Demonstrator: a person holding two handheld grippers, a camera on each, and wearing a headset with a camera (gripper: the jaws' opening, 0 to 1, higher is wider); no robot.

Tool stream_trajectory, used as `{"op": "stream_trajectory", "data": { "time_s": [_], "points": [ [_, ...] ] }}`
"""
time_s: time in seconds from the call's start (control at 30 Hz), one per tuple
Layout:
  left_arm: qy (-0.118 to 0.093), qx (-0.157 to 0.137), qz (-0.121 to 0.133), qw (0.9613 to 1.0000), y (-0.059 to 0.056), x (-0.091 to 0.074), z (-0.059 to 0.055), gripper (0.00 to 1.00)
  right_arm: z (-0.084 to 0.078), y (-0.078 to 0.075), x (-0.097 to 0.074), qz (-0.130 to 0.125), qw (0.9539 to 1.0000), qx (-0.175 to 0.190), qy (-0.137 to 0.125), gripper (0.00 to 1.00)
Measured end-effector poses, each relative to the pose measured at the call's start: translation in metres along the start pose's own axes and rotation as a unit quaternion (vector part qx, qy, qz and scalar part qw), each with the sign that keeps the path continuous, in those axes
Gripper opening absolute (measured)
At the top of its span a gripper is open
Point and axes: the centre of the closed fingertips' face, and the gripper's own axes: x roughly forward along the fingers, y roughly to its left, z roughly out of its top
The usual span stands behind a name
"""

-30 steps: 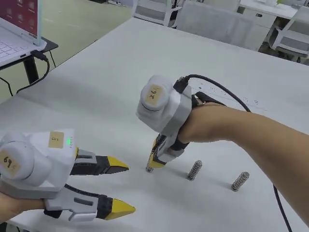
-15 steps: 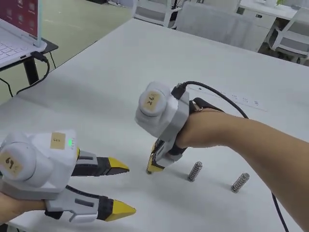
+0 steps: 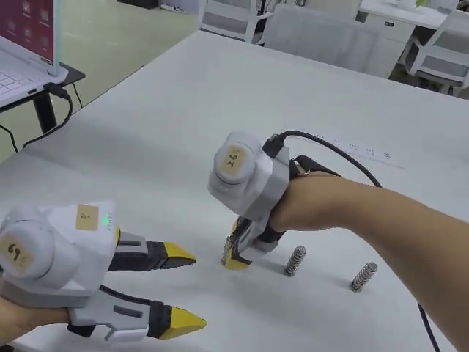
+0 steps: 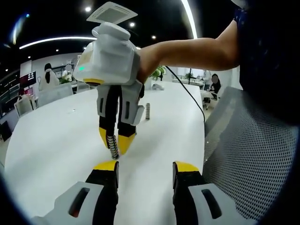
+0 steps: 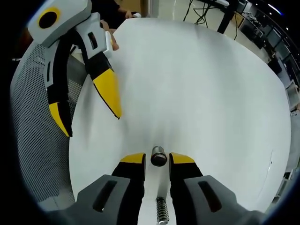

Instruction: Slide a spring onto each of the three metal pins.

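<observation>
The left gripper (image 3: 183,287) hovered at the near edge of the table (image 3: 168,117), fingers apart and empty. Beyond it, the right gripper (image 3: 234,259) pointed down, fingers clamped on an upright spring (image 4: 112,146) with its lower end at the table. Farther right stood a second spring (image 3: 295,260) and a third spring (image 3: 363,276), well apart.

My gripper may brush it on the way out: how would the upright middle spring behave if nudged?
The middle spring stands tall and narrow, so it probably tips easily. Being round, it would likely roll once down. Its open coils suggest some flex.
</observation>
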Motion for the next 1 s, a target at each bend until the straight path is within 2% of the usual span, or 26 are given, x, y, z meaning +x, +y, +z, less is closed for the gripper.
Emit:
{"op": "stream_trajectory", "data": {
  "time_s": [0.23, 0.6, 1.0],
  "points": [
    [-0.001, 0.0, 0.0, 1.0, 0.0, 0.002, 0.003, 0.41, -0.008, 0.003, -0.005, 0.0, 0.9998, 0.017, -0.01, 0.23],
    [0.0, -0.001, 0.004, 1.0, 0.002, 0.002, 0.002, 0.41, -0.011, 0.015, -0.018, 0.001, 0.998, 0.043, -0.045, 0.26],
    [-0.001, -0.003, 0.006, 1.0, 0.0, 0.004, 0.006, 0.42, -0.017, 0.033, -0.032, -0.011, 0.993, 0.07, -0.094, 0.29]
  ]
}}
